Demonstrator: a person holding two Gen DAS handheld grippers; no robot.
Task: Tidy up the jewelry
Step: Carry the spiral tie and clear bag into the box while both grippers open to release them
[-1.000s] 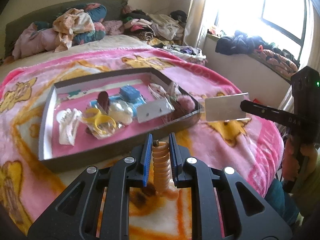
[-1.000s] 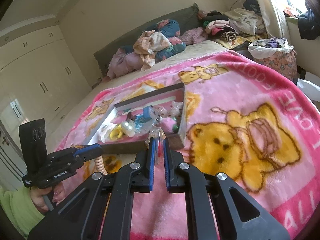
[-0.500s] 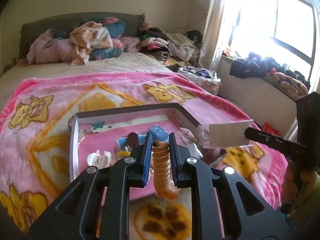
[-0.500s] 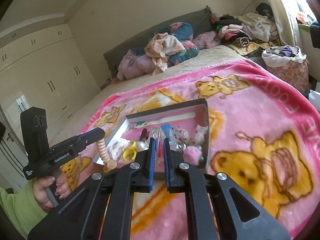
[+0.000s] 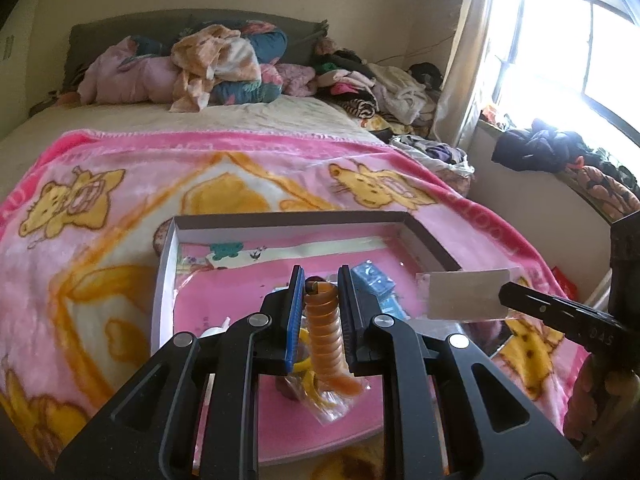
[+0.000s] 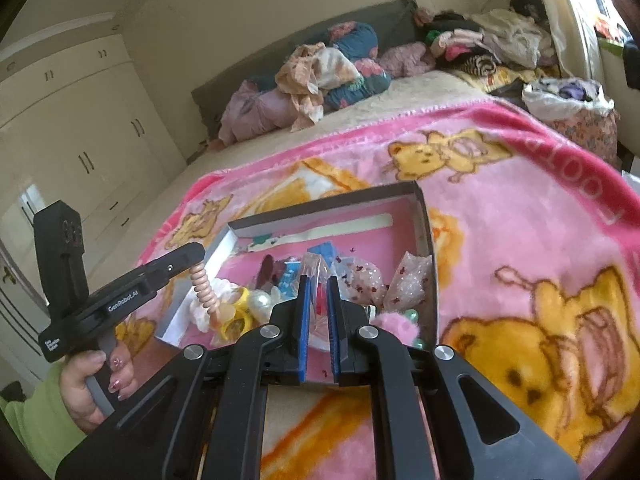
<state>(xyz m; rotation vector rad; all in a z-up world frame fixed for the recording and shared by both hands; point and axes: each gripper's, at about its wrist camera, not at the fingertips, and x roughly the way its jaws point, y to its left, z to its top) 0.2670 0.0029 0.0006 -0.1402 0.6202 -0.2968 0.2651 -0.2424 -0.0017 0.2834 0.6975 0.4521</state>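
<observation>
A shallow grey box with a pink floor lies on the pink bear blanket. My left gripper hovers over the box, shut on a peach spiral hair tie that hangs down between its blue pads. From the right wrist view the same left gripper is at the box's left wall, with the hair tie dangling. My right gripper is shut on a flat clear packet above the box. In the left wrist view that right gripper holds the clear packet level.
Inside the box lie a blue packet, a yellow piece, a pearl, a pink pom-pom and dotted clear bags. Clothes are piled at the headboard. A window sill is on the right, wardrobes on the left.
Both grippers have moved forward from the blanket's near edge to over the box, each keeping its hold. The box now fills the lower middle of both views.
</observation>
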